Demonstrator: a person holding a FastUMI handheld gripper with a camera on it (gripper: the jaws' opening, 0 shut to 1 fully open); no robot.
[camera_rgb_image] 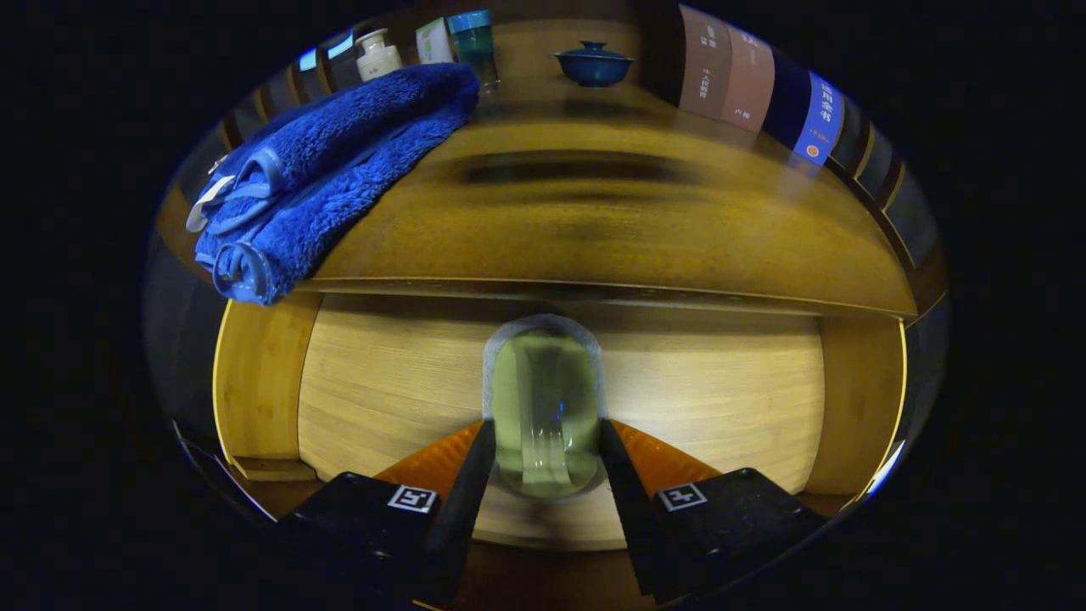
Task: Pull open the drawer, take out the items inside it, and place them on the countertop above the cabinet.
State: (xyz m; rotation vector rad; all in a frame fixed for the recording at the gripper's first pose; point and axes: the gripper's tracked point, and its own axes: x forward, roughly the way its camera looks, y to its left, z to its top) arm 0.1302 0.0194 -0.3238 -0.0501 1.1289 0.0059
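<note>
Hidden: the glass's [545, 412] base is blurred, and whether it rests on the drawer [407, 382] floor cannot be told; the books [747, 85] are cut off above.
Gripper [545, 462]: both fingers press the sides of the glass, clamped on it.
Glass: one, clear, rounded, greenish, upright between the fingers, inside the open drawer, below the countertop [611, 229] edge.
Drawer: pale wood with straight grain, pulled out under the countertop.
Countertop: darker glossy wood with a curved front edge.
Towel [331, 170]: one, blue, fluffy, folded, on the countertop left of the glass, one corner overhanging the edge.
Behind towel: one white bottle [377, 55], one teal cup [473, 42].
Bowl [594, 64]: one, blue, lidded, at the countertop's back.
Books: about four, upright, at the back right.
</note>
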